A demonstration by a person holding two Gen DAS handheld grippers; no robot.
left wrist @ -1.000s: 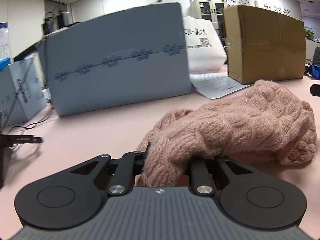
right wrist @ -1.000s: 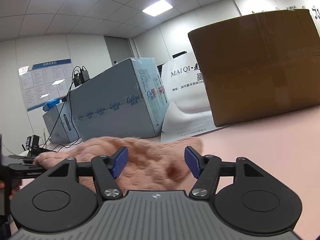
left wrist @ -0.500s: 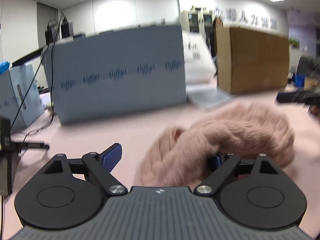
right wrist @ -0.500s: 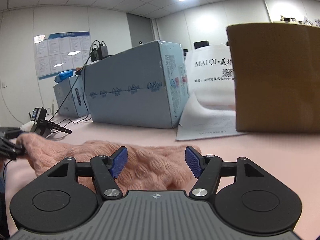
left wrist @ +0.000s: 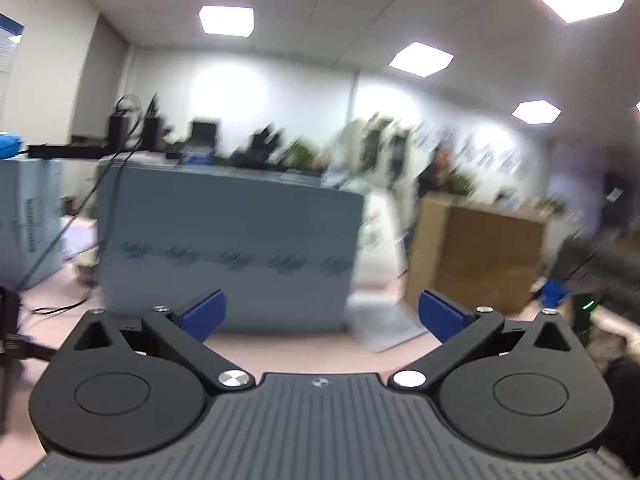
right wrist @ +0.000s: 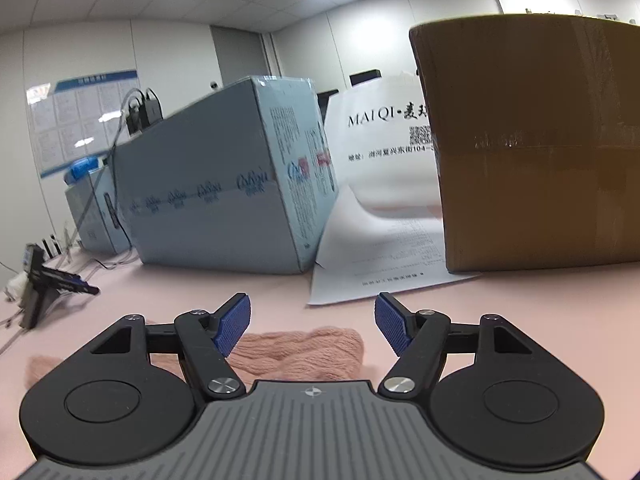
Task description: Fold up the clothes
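Observation:
A pink cable-knit sweater (right wrist: 304,350) lies bunched on the pink table (right wrist: 520,320), low in the right wrist view, just under and behind my right gripper (right wrist: 313,308). That gripper's jaws are opening; the blue pads (right wrist: 234,324) stand apart and press on nothing. My left gripper (left wrist: 320,304) is raised above the table, its jaws opening very wide with only air between the blue pads (left wrist: 204,314). The left wrist view is motion-blurred and shows no sweater.
A blue-grey carton (right wrist: 224,208), a white printed bag (right wrist: 388,152) and a brown cardboard box (right wrist: 540,152) line the back of the table. A paper sheet (right wrist: 380,268) lies before them. A black stand with cables (right wrist: 40,284) sits at the left.
My left gripper let go of the sweater sleeve, spread wide and rose, so the sweater dropped out of its view. My right gripper slid sideways along the sweater and widened slightly.

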